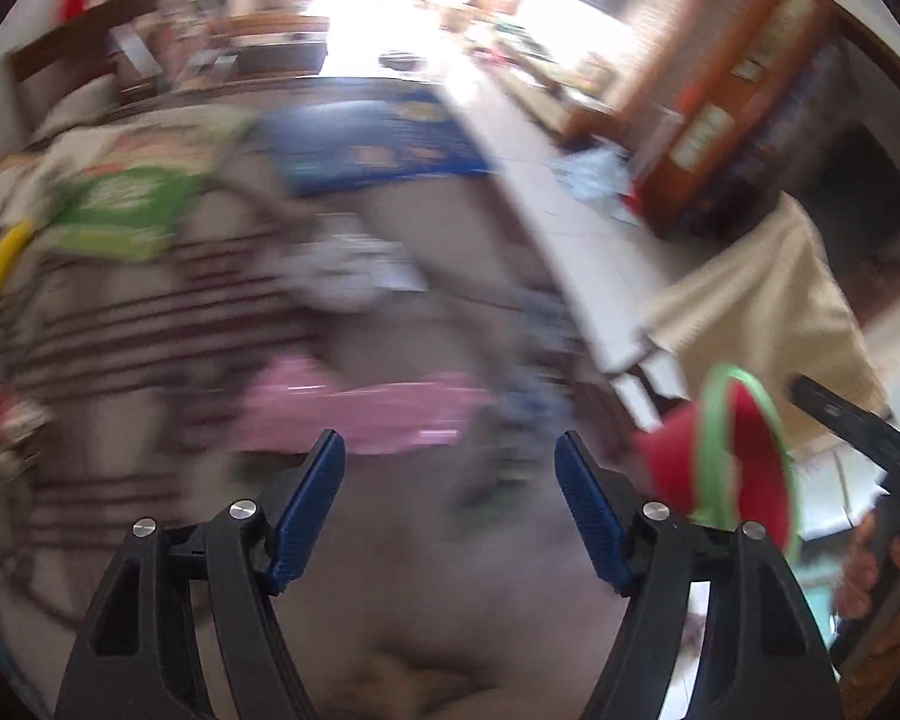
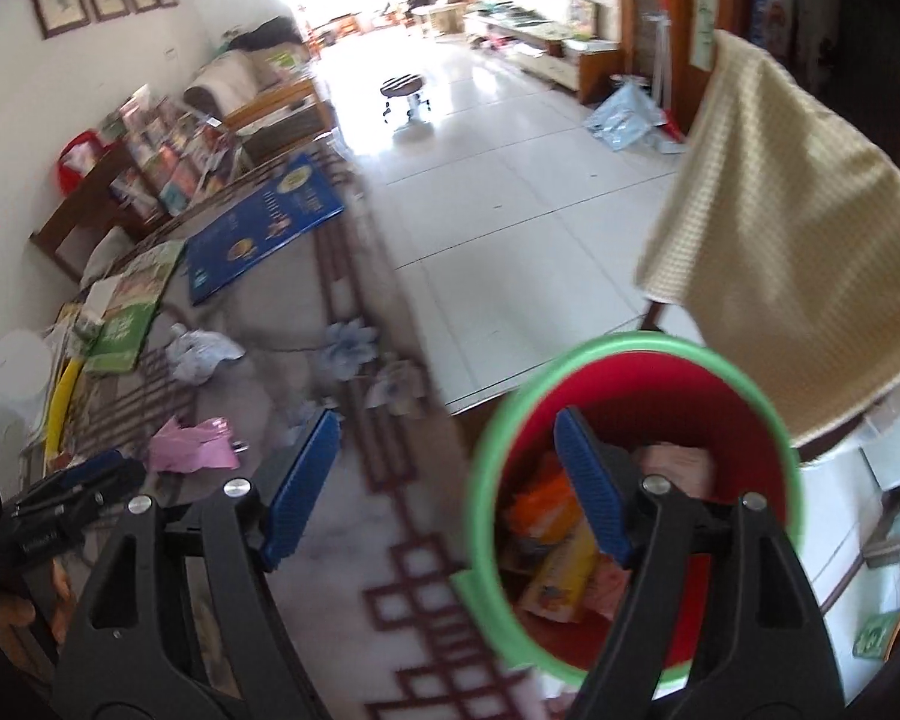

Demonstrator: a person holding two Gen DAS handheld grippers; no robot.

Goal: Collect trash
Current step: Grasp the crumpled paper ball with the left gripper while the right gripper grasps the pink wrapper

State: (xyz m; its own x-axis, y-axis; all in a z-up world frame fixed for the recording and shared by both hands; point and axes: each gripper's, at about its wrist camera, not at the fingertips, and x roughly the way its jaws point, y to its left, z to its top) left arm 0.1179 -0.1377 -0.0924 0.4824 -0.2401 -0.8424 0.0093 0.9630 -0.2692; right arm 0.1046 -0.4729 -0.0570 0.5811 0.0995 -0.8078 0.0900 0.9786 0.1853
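Observation:
A red bin with a green rim [image 2: 633, 498] stands at the table's right edge, with wrappers inside; it also shows in the left wrist view [image 1: 744, 456]. My right gripper [image 2: 447, 450] is open and empty, its right finger over the bin's mouth. My left gripper [image 1: 450, 468] is open and empty above the table, just short of a crumpled pink wrapper [image 1: 366, 408], also seen in the right wrist view [image 2: 195, 444]. White crumpled paper [image 2: 198, 354] and bluish tissue scraps [image 2: 348, 348] lie further back. The left wrist view is blurred.
A blue book [image 2: 264, 216] and green booklets [image 2: 132, 312] lie at the table's far end. A beige cloth [image 2: 792, 252] hangs over a chair right of the bin. White tiled floor [image 2: 510, 192] lies beyond the table edge.

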